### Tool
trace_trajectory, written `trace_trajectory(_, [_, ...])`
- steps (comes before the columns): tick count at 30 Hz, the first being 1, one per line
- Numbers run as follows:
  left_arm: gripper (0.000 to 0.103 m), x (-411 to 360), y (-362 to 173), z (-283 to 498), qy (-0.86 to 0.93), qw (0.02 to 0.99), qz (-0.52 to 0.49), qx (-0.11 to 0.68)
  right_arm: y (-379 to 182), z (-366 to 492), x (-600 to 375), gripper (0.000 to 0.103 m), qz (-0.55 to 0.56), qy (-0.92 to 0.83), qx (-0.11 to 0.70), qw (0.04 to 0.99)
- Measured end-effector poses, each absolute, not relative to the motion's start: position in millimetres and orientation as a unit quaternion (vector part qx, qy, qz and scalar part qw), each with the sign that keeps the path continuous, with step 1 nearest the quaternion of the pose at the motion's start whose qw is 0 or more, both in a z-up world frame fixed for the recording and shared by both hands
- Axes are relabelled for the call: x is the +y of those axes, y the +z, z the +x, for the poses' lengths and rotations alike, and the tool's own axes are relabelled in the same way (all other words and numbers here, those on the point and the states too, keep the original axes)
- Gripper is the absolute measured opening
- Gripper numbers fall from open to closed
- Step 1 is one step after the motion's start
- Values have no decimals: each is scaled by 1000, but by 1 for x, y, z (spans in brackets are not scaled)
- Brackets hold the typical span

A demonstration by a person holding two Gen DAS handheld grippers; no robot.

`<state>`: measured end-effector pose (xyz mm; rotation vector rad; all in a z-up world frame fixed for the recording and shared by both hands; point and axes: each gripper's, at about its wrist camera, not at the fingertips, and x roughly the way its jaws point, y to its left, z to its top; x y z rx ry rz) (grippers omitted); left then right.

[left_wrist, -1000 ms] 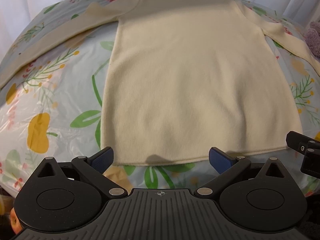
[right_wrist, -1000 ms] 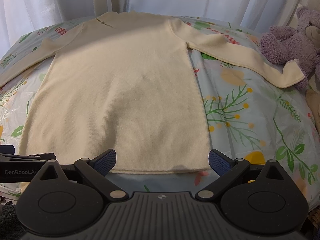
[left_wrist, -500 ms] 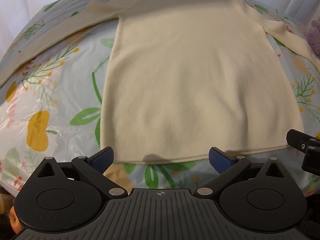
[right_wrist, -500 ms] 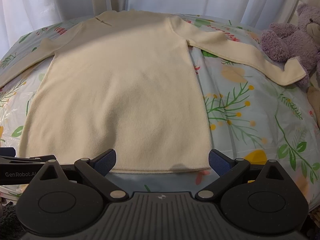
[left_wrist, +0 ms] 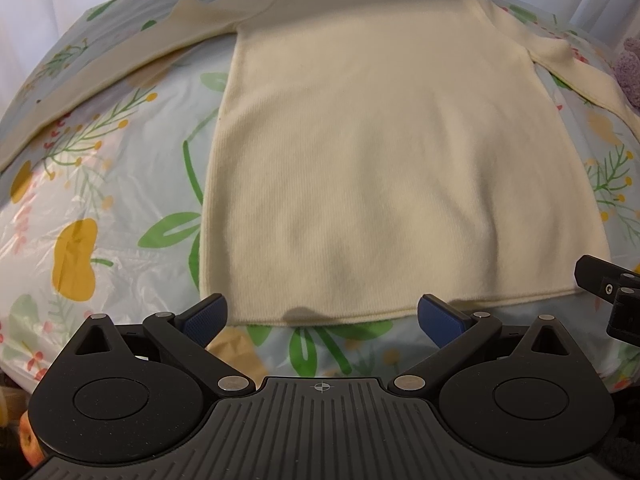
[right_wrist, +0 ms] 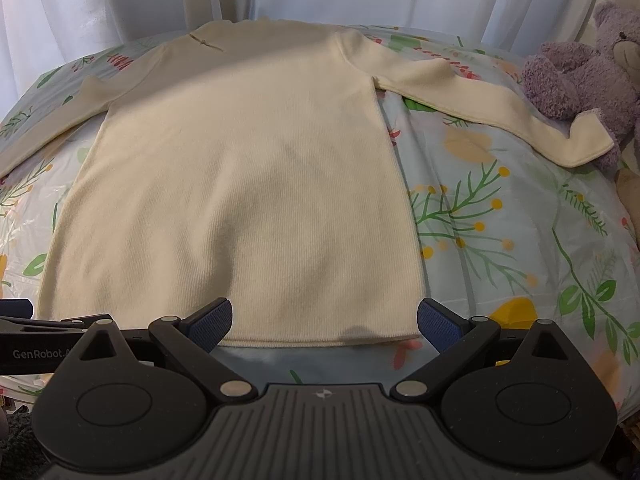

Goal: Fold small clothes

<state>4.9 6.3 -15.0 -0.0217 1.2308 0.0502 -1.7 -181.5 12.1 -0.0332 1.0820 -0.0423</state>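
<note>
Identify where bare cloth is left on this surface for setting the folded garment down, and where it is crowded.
Free: floral cover between the sweater body and its right sleeve; likewise beneath the left sleeve. Crowded: the far right corner, where the teddy bear sits.

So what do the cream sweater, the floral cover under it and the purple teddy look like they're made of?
The cream long-sleeved sweater looks like a fine ribbed knit, matte and soft: faint vertical ribs show. The floral printed cover looks like thin glossy plastic sheeting, with shiny crinkles, though coated fabric is possible. The purple teddy bear looks like nubbly plush.
</note>
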Motion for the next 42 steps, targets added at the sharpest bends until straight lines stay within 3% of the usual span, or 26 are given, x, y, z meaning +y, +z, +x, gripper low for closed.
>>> trace_trajectory(42, [103,3,-19,2,22,811,-10,585,7,-3,-187,99,-7,-24,521,853])
